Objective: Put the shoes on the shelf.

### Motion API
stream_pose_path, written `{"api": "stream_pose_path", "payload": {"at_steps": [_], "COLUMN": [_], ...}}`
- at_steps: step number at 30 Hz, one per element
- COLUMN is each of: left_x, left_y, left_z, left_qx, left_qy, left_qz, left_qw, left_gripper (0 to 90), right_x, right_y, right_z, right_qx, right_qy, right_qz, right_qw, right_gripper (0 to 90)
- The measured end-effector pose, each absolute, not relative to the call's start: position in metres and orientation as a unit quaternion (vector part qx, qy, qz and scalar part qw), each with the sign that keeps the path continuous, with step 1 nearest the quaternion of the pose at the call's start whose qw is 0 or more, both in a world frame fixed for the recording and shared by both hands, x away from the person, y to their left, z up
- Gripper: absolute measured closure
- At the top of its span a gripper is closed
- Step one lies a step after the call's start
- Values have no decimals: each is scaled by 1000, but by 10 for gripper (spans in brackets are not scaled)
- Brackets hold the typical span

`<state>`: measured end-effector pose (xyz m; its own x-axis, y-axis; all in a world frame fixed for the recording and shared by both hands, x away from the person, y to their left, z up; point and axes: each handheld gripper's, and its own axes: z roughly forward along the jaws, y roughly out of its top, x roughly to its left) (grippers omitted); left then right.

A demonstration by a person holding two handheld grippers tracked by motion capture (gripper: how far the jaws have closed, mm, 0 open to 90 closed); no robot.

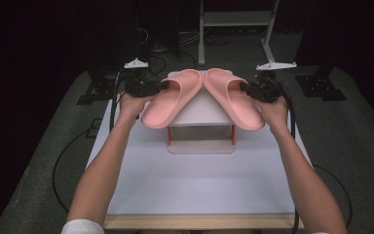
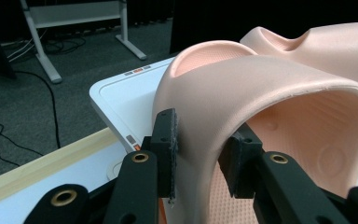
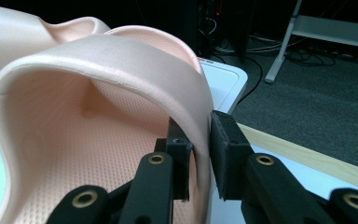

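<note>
Two pink slide slippers are held above a small white stand (image 1: pixel 202 109) with orange legs. The left slipper (image 1: pixel 170 97) (image 2: pixel 261 98) has my left gripper (image 1: pixel 161 87) (image 2: pixel 200 158) shut on the outer side of its strap. The right slipper (image 1: pixel 231 97) (image 3: pixel 88 116) has my right gripper (image 1: pixel 246 88) (image 3: pixel 198 158) shut on the outer side of its strap. Their toe ends nearly touch at the far middle, and their heels splay out toward me. Whether the soles rest on the stand is unclear.
The white table top (image 1: pixel 199 180) has a wooden front edge (image 1: pixel 199 222). Grey carpet (image 1: pixel 360 146) with cables surrounds it. A white metal frame (image 1: pixel 236 22) stands behind the table. Black stand bases sit at far left and far right.
</note>
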<state>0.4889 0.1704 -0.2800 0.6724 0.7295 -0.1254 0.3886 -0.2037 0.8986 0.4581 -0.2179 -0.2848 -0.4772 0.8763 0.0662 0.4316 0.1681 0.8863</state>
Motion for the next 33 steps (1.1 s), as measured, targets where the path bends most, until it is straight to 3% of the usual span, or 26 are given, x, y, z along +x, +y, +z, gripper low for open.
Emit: {"api": "stream_pose_path", "payload": {"at_steps": [33], "left_x": [495], "left_y": [159], "left_z": [-286], "left_qx": [746], "left_qy": [386], "left_qz": [160], "left_qw": [519], "left_gripper": [661], "right_x": [466], "right_y": [-204], "right_z": [-285], "right_qx": [464], "right_qy": [719], "right_qz": [460], "right_qw": [235], "right_gripper": [732]}}
